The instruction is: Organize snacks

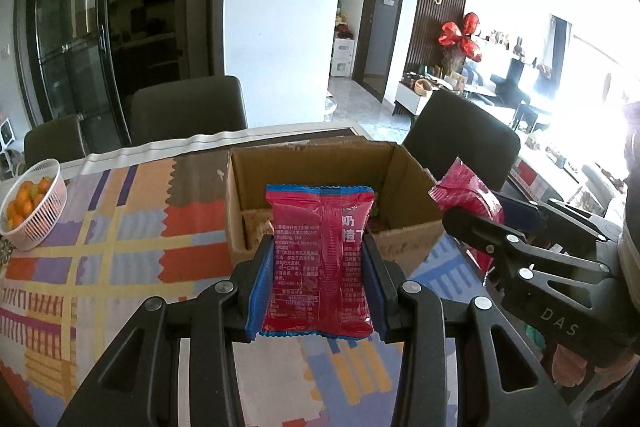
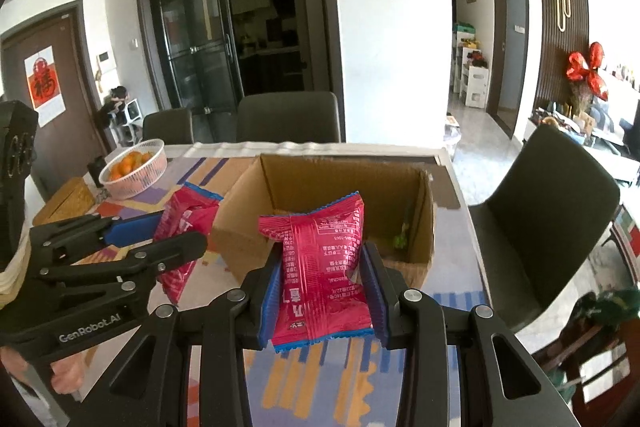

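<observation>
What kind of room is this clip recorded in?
Most likely the dining area of a home: a table under a colourful patterned cloth, dark dining chairs around it, a basket of oranges, and glass doors onto what looks like a kitchen.

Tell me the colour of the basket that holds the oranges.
The basket is pale pink, clearest in the right wrist view.

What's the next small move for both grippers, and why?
Probably carry both forward over the open cardboard box, then release. The left gripper and right gripper are each shut on a red snack packet, held above the table just short of the box's near wall.
</observation>
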A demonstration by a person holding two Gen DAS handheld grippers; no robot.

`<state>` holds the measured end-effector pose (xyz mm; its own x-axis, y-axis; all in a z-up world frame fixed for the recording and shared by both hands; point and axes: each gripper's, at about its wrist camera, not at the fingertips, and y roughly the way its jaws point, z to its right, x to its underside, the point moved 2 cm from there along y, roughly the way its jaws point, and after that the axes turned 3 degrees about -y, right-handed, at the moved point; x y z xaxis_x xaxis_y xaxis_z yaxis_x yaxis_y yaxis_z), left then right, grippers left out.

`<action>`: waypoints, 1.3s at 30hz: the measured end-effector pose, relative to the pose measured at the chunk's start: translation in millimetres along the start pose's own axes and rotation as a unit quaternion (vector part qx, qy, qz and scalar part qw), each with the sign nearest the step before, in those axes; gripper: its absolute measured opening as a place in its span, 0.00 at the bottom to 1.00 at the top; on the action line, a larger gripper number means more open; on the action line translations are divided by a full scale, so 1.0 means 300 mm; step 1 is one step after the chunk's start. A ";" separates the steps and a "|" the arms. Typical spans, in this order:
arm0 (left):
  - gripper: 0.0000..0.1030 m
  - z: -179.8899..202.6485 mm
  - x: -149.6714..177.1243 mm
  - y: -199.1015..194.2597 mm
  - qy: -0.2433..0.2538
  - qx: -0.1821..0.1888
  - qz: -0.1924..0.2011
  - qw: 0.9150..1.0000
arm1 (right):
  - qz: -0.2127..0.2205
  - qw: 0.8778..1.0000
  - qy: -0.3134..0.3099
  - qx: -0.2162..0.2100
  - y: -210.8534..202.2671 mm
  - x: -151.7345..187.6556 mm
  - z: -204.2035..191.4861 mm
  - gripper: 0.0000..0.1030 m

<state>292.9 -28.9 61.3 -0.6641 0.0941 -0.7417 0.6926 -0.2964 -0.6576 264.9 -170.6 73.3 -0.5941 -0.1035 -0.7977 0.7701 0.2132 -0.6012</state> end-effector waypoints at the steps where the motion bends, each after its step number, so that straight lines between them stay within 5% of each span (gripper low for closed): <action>1: 0.40 0.001 -0.011 0.005 0.000 0.001 0.000 1.000 | 0.000 1.000 0.000 0.001 0.008 -0.016 0.004 0.37; 16: 0.40 -0.018 -0.147 0.160 -0.002 -0.006 -0.035 0.999 | -0.034 0.999 0.008 0.004 0.176 -0.164 0.080 0.37; 30: 0.41 -0.027 -0.168 0.318 0.022 -0.063 -0.061 0.996 | -0.090 0.995 0.025 0.018 0.347 -0.171 0.140 0.38; 33: 0.50 -0.016 -0.162 0.297 0.034 -0.078 -0.049 0.995 | -0.100 0.994 0.033 0.021 0.356 -0.166 0.157 0.51; 39: 0.56 -0.008 -0.144 0.226 0.044 -0.094 -0.029 0.994 | -0.094 0.994 0.033 0.036 0.313 -0.137 0.166 0.56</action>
<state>369.2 -50.7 48.4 -0.6830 0.1914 -0.7049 0.6996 -0.1058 -0.7066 373.4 -194.7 47.3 -0.7411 -0.0710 -0.6676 0.6575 0.1248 -0.7431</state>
